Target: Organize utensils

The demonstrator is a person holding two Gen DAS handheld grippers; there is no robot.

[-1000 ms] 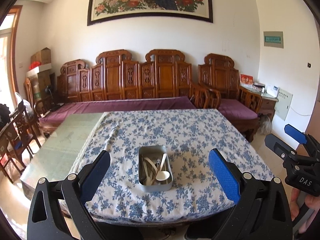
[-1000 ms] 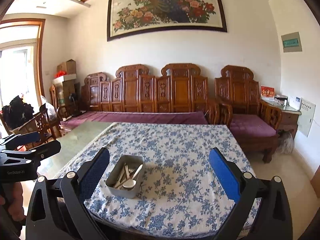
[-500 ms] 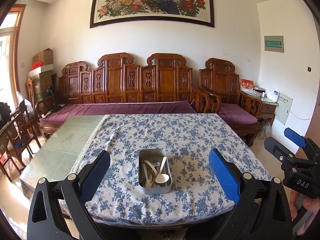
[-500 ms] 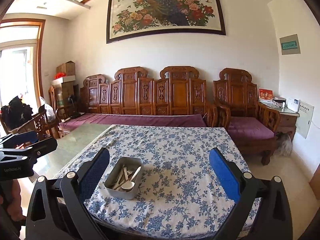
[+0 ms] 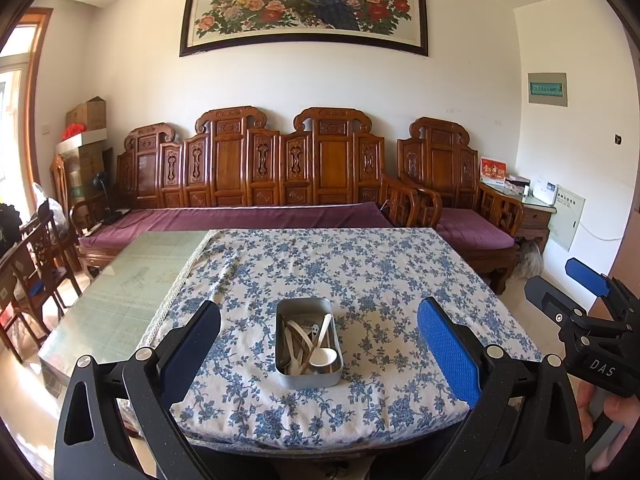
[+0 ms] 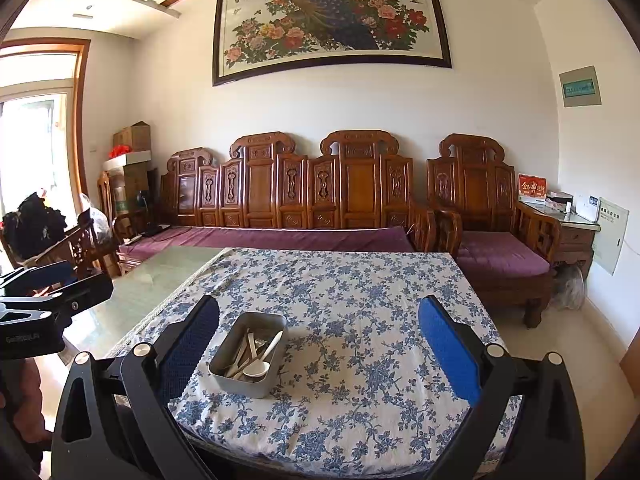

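Observation:
A grey metal tin [image 5: 308,376] [image 6: 248,384] stands on the blue floral tablecloth [image 5: 360,280] [image 6: 360,300] near the table's front edge. It holds several utensils, among them a white spoon [image 5: 323,356] [image 6: 256,368]. My left gripper [image 5: 318,354] is open and empty, held back from the table with the tin between its fingers in view. My right gripper [image 6: 318,354] is open and empty, back from the table, the tin ahead to its left. Each gripper shows at the edge of the other's view.
The table's left part is bare green glass [image 5: 120,292]. A carved wooden sofa with purple cushions [image 5: 256,216] stands behind the table, an armchair [image 5: 460,208] to the right, chairs [image 5: 32,264] to the left. A side cabinet [image 6: 572,224] stands at the right wall.
Both grippers have drawn back and up from the table; the tin now looks smaller and farther. Both stay open and empty.

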